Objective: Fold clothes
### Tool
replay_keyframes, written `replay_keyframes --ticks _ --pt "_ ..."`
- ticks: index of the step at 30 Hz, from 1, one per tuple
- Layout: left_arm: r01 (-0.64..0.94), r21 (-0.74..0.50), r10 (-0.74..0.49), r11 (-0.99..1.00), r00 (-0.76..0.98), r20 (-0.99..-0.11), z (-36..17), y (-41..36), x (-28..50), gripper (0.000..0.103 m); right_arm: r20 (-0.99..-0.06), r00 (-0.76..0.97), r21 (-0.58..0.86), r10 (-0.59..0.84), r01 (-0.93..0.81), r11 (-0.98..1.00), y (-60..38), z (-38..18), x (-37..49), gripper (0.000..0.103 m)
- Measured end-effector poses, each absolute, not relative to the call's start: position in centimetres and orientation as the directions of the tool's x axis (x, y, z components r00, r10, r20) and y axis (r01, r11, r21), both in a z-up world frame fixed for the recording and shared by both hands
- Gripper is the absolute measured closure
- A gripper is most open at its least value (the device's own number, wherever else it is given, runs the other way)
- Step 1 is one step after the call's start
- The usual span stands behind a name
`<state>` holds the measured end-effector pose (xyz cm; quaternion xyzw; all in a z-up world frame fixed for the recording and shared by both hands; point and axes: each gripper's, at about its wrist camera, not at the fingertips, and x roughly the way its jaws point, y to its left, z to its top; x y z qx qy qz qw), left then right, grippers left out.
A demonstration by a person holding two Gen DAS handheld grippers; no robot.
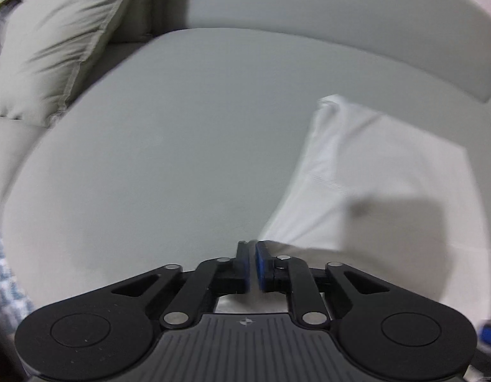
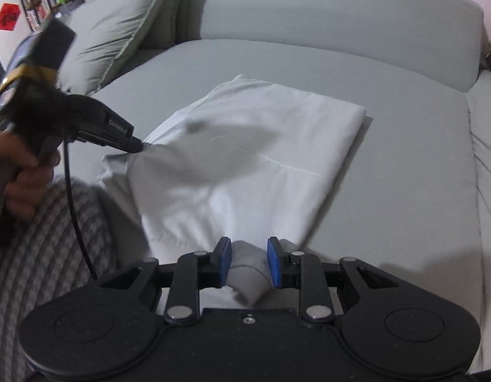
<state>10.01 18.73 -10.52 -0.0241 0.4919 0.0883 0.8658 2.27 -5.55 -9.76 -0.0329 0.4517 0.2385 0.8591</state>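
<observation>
A white garment [image 2: 261, 133] lies partly folded on the grey sofa seat [image 2: 404, 146]; in the left wrist view the garment [image 1: 372, 165] fills the right side. My left gripper [image 1: 252, 248] is shut on the cloth's near left edge. The right wrist view also shows this left gripper [image 2: 137, 145] at the left, pinching that edge, with a hand [image 2: 22, 175] on its handle. My right gripper [image 2: 249, 248] is closed on a bunched fold of the garment's near edge, and the cloth fills the gap between its blue pads [image 2: 225, 262].
A grey pillow [image 2: 118, 31] leans at the sofa's back left, also in the left wrist view [image 1: 54, 38]. The backrest [image 2: 325, 6] runs behind the seat. A striped grey fabric [image 2: 48, 248] lies at the near left. A black cable [image 2: 74, 210] hangs from the left gripper.
</observation>
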Motion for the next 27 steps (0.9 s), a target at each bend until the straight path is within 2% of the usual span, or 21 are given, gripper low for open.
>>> replay_keyframes --ticks 4,9,11,13,17,21,22,23,24,25,26,27 --pt "-0.182 0.024 0.119 0.983 0.533 -0.838 -9.5 19.6 8.2 0.082 -0.795 0.421 0.281 0.438 -0.384 0.879 -8.3 -8.4 2.0 0.077" --pt "-0.099 -0.015 0.054 0.995 0.654 -0.754 -7.3 19.1 7.1 0.083 -0.724 0.455 0.416 0.518 -0.31 0.855 -10.6 -6.7 3.5 0.074" --pt "-0.045 -0.063 -0.014 0.997 0.692 -0.721 -6.5 18.1 8.2 0.083 -0.694 0.489 0.465 0.528 -0.255 0.848 -11.2 -6.9 5.2 0.076" --pt "0.022 -0.093 -0.082 0.995 0.708 -0.701 -6.1 16.8 10.0 0.082 -0.67 0.501 0.52 0.547 -0.208 0.828 -11.0 -7.7 7.6 0.084" --pt "0.07 -0.153 -0.161 0.986 0.66 -0.734 -8.7 15.0 16.2 0.082 -0.597 0.455 0.705 0.661 -0.096 0.703 -10.1 -11.0 13.2 0.085" --pt "-0.065 -0.292 -0.203 0.954 0.578 -0.791 -12.9 17.1 20.1 0.085 -0.576 0.415 0.793 0.704 0.075 0.604 -9.9 -15.8 17.3 0.085" --pt "-0.109 -0.332 -0.209 0.937 0.585 -0.783 -13.3 18.1 20.1 0.091 -0.582 0.41 0.797 0.703 0.117 0.592 -10.2 -17.1 17.9 0.089" --pt "-0.153 -0.372 -0.216 0.916 0.593 -0.776 -13.7 19.1 20.0 0.091 -0.562 0.426 0.818 0.709 0.156 0.554 -11.0 -18.2 18.0 0.1" --pt "-0.199 -0.398 -0.206 0.895 0.608 -0.767 -13.8 20.2 19.7 0.091 -0.537 0.466 0.838 0.703 0.201 0.507 -12.3 -19.1 17.9 0.101" --pt "-0.254 -0.379 -0.153 0.89 0.616 -0.773 -13.8 21.1 19.4 0.092 -0.513 0.506 0.856 0.693 0.244 0.455 -13.6 -19.9 17.7 0.101" --pt "-0.305 -0.339 -0.089 0.89 0.613 -0.785 -13.7 21.8 19.2 0.098 -0.495 0.552 0.868 0.671 0.277 0.412 -14.9 -20.4 17.3 0.102" --pt "-0.333 -0.325 -0.057 0.885 0.615 -0.786 -13.4 22.4 18.8 0.098 -0.485 0.583 0.874 0.651 0.307 0.377 -16.0 -20.7 17.1 0.102"
